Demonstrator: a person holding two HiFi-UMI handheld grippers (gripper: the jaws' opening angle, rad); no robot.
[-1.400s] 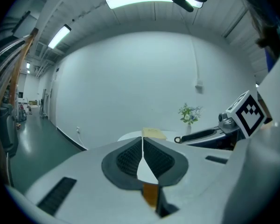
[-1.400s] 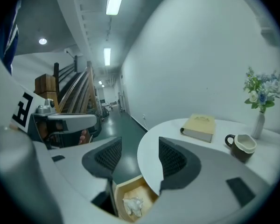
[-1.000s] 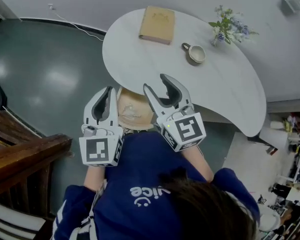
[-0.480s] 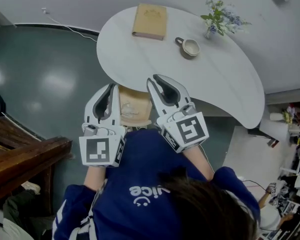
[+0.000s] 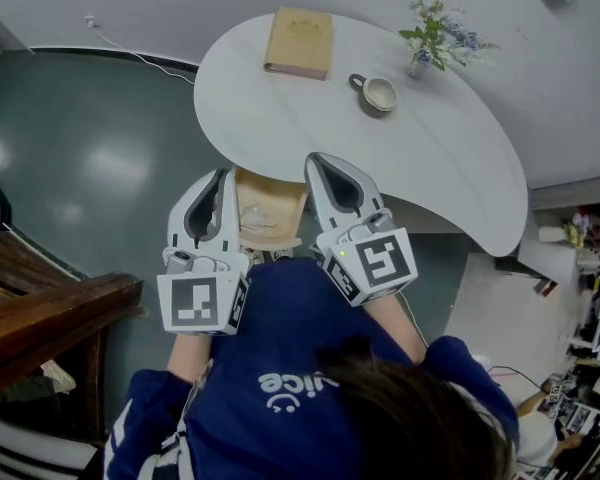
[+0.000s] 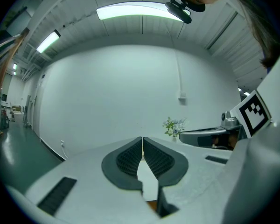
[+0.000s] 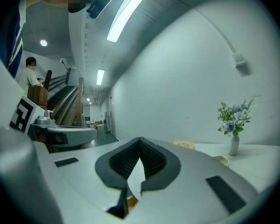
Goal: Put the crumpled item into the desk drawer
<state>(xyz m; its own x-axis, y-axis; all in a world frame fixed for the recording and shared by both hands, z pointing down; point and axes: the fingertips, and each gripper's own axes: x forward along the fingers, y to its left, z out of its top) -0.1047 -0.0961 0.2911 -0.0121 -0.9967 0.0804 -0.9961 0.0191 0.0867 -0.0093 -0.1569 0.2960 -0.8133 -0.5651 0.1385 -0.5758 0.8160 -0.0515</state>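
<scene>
Under the near edge of the white table [image 5: 280, 118] a tan drawer [image 5: 282, 194] stands pulled out. A pale crumpled item [image 5: 259, 222] lies inside it. My left gripper [image 5: 220, 175] hangs over the drawer's left side, jaws shut and empty; its pads [image 6: 130, 158] meet in the left gripper view. My right gripper [image 5: 315, 158] hovers over the drawer's right side, also shut with nothing between its pads [image 7: 151, 160]. In both gripper views the jaws point level towards the far wall, so the drawer is hidden there.
On the table lie a tan book [image 5: 300, 42], a mug [image 5: 381, 94] and a small vase of flowers [image 5: 435, 40]. Dark floor spreads to the left, with a wooden stair rail [image 5: 50, 318] at lower left. The person's blue sleeves fill the bottom.
The right gripper's jaws have gone from wide open to shut, with nothing between them. The left gripper has stayed shut and in place. The head view has shifted slightly.
</scene>
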